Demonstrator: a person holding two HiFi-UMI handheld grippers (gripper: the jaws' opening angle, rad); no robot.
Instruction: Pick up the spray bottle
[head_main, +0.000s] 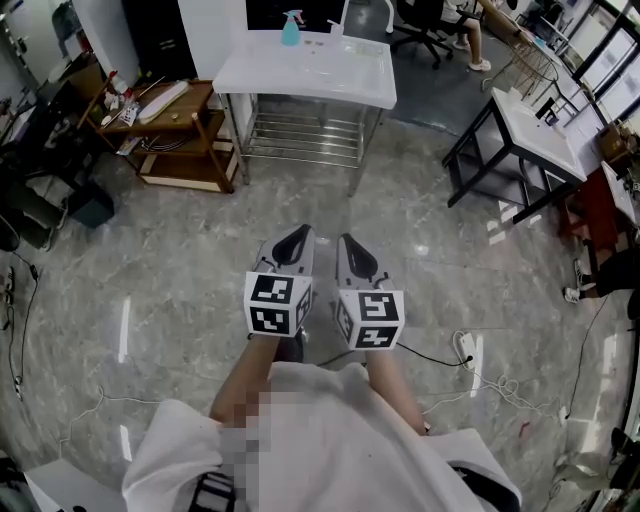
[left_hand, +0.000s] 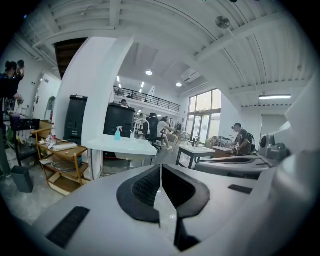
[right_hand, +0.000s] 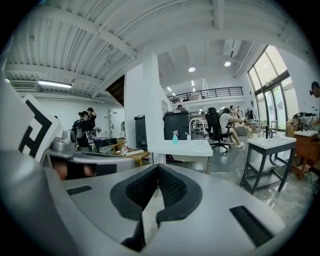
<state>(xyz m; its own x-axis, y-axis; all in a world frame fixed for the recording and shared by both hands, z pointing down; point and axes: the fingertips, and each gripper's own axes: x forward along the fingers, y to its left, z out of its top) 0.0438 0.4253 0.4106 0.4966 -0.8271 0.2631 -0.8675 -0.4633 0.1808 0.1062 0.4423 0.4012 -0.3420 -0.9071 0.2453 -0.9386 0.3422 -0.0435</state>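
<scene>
A light blue spray bottle (head_main: 290, 28) stands upright at the far edge of a white table (head_main: 320, 75), well ahead of me across the marble floor. My left gripper (head_main: 297, 238) and right gripper (head_main: 352, 245) are held side by side over the floor and point toward that table. Both are shut, with nothing between their jaws. In the left gripper view the bottle (left_hand: 118, 133) is small and far beyond the gripper (left_hand: 160, 167), up and to the left. In the right gripper view the bottle (right_hand: 175, 137) sits just above the gripper (right_hand: 158, 169).
A wooden shelf cart (head_main: 170, 130) with clutter stands left of the white table. A second white table on a black frame (head_main: 535, 130) is at the right. An office chair (head_main: 420, 20) and a seated person are behind. Cables (head_main: 470, 350) lie on the floor at the right.
</scene>
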